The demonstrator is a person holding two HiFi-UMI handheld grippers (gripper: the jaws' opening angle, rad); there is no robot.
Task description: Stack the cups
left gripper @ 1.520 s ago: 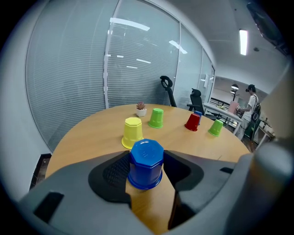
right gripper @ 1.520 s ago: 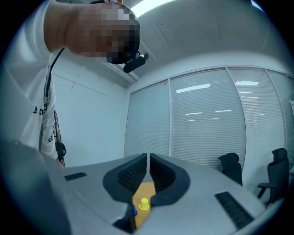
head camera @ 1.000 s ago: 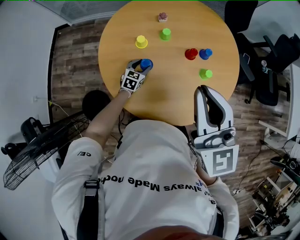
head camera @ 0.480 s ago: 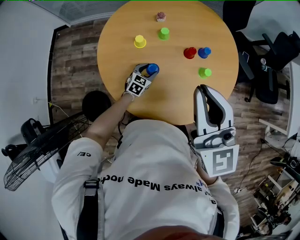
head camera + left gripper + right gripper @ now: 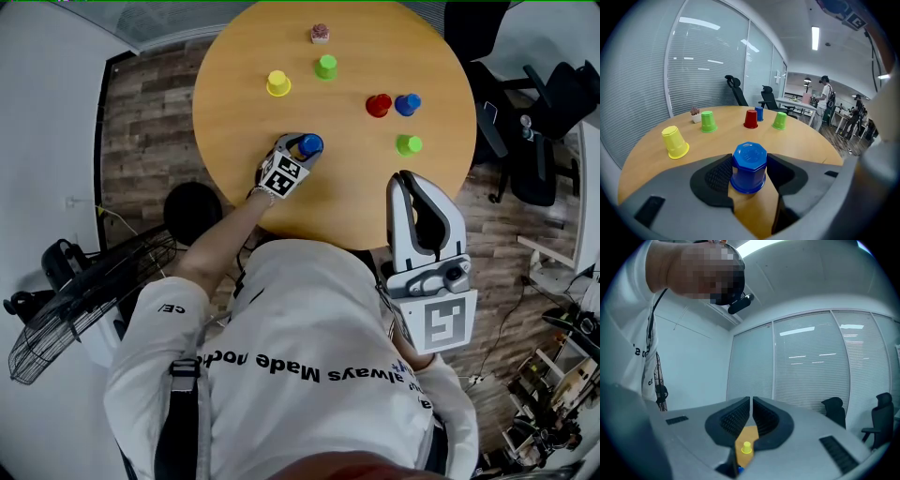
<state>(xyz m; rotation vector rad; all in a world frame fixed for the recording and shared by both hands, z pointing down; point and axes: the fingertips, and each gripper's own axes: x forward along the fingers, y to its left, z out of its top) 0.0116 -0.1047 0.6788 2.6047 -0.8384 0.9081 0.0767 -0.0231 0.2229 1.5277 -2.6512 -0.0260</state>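
Head view looks down on the person's left arm stretched forward over the round table. The left gripper tilts downward, its jaws clamped on either side of an upside-down blue cup. That cup sits left of the table's middle, toward the near edge. Whether its rim touches the wood I cannot tell. The right gripper is held back close to the person's chest at the near edge, pointing level. Its jaws are pressed together with nothing between them.

Beyond the held cup, to the far left, stand a yellow cup and a green cup. A small potted plant is at the far rim. To the right, a red cup and a second blue cup stand just beside each other. Another green cup stands nearer, well apart from the held one. Black office chairs stand off to the right of the table.

Every cup is inverted, tapered and glossy like plastic, with an eight-sided base facing up. The jaw pads are black and ribbed, the gripper bodies smooth grey. The tabletop is pale smooth wood over darker floor planks.
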